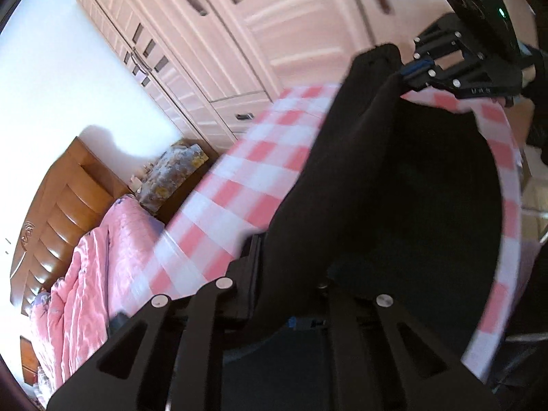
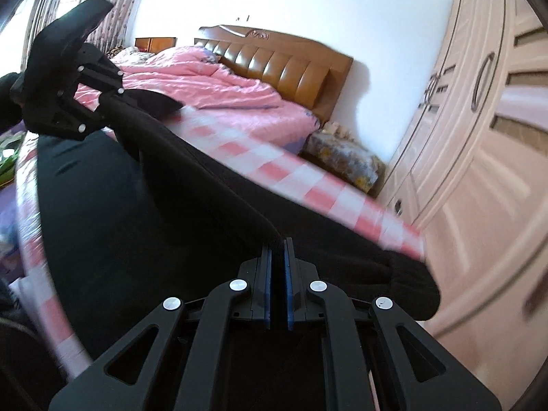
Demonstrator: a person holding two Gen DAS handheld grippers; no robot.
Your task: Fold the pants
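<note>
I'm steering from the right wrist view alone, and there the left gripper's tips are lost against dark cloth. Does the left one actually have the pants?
Observer: Yes. The left wrist view shows the black pants rising from between the closed fingers of the left gripper.
Operator: How does my own grip look from outside?
Observer: The right gripper pinches an edge of the pants between its blue pads, and a corner of cloth stands up just past them.
</note>
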